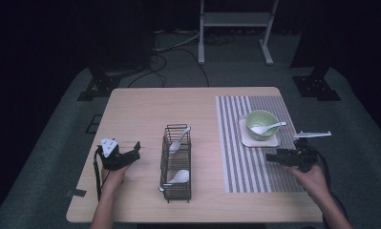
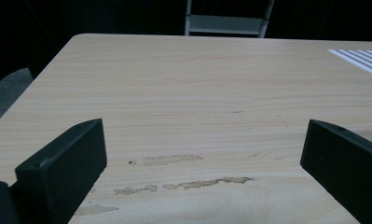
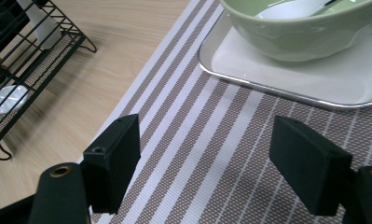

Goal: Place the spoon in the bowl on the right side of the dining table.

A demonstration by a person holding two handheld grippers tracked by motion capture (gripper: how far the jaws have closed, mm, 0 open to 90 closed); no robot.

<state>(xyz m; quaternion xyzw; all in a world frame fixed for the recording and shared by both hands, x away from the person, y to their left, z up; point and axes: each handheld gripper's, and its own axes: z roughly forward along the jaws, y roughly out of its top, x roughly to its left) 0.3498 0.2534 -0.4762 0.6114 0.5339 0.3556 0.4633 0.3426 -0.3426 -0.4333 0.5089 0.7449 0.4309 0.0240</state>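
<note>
Your right tongs (image 1: 274, 157) stand spread and empty over the striped woven placemat (image 1: 236, 157), just short of the pale green ceramic bowl (image 1: 262, 124) holding a white ceramic spoon (image 1: 269, 127). For the next spoon (image 1: 177, 177), approach the black wire basket (image 1: 176, 191) from above. The left tongs (image 1: 133, 151) are spread too, over bare desk (image 1: 140, 107); room is ample there.

Light falls from overhead onto the surface (image 1: 145, 109), leaving the room around it nearly black. The wire rack (image 1: 176, 162) casts only soft shadows. The green bowl (image 3: 309, 28) carries mild glare; nearby tongs look slightly soft.
</note>
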